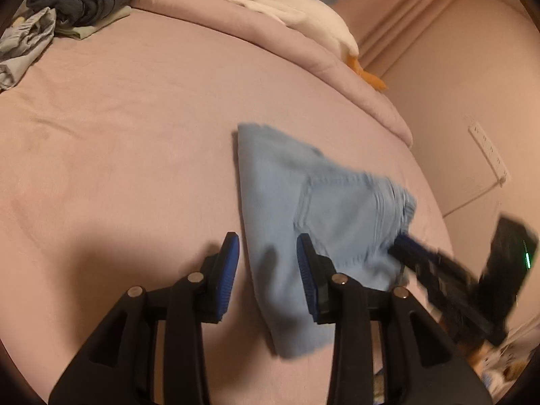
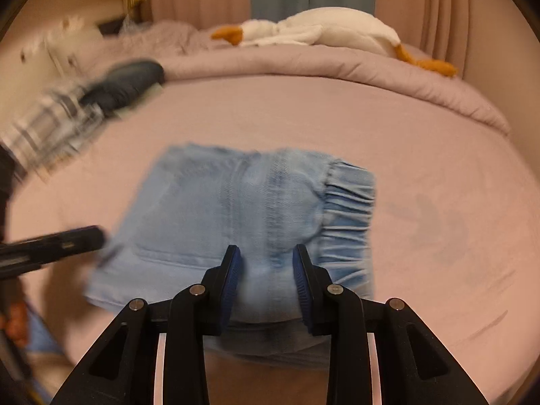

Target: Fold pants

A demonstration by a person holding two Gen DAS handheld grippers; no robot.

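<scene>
The jeans [image 2: 236, 222] lie in a compact folded bundle on the pink bed [image 1: 118, 128], near its front edge, with the gathered elastic waistband [image 2: 349, 209] turned to the right in the right wrist view. By the look of it the folding is nearly done — what remains is a last tidy or a final fold-over.

The right gripper [image 2: 266, 281] hangs low over the near edge of the bundle, jaws apart, with denim showing between the blue pads [image 2: 233, 280] but not pinched. The left gripper [image 1: 268, 278] also stands with jaws apart, above the bundle's left edge, gripping nothing. In the left wrist view the right gripper reaches in beside the waistband end; motion blur keeps me from telling whether it touches the cloth.

To do this step well, I would close each gripper on all layers at once, at matching spots along the near edge, so the stack does not slide apart. Lift only a little, carry the edge over evenly and press the crease flat before letting go. The thick waistband will likely resist and spring open, so it wants a firm hold.

Around: a white plush goose [image 2: 320, 30] lies on the rolled duvet [image 2: 337, 67] at the far side, well apart from the jeans. A heap of dark and grey clothes [image 1: 81, 0] sits at the far left corner. A wall socket strip [image 1: 487, 150] shows to the right. None of these block the work; the bed edge close by is the one risk — a loose layer could slip off.
</scene>
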